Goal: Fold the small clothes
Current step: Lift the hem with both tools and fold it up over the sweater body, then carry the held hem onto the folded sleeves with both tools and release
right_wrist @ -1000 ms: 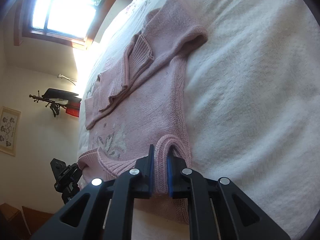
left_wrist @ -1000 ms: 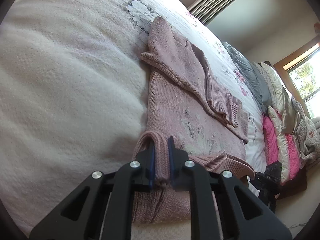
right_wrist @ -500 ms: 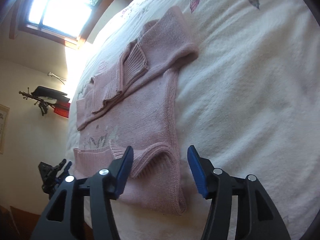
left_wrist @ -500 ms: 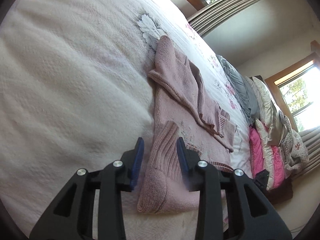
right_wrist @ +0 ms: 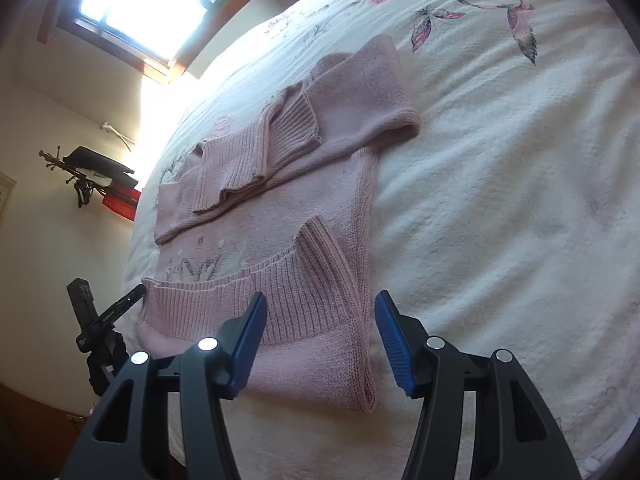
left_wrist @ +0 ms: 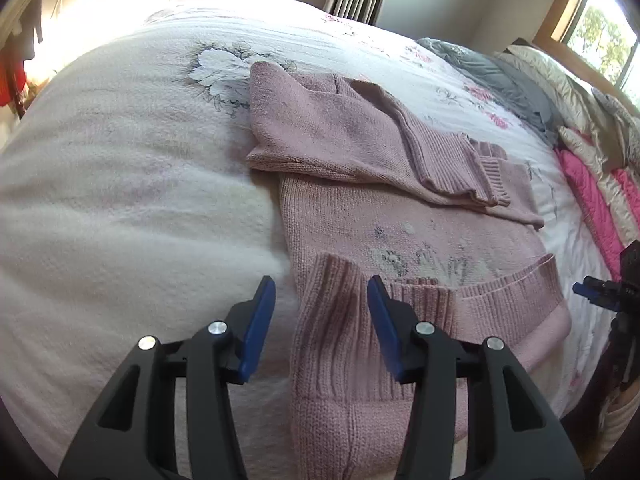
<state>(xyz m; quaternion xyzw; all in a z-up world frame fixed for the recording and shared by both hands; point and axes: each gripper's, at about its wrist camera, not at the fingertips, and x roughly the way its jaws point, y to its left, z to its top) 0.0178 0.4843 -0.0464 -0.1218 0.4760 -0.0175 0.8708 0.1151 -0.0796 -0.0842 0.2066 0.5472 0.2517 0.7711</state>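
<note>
Pink sweater (left_wrist: 400, 236) soft, light, limp knit. Left tongs (left_wrist: 321, 320) wide, empty; right tongs (right_wrist: 318, 334) same. Better grip: thick ribbed hem (right_wrist: 304, 300), near corners.

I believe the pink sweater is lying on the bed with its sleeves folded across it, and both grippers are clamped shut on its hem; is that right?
Not quite. The pink sweater does lie on the bed with its sleeves folded across it, but both wrist views show the left gripper and right gripper open, their jaws spread wide with the ribbed hem lying loose between them, gripped by neither.
</note>
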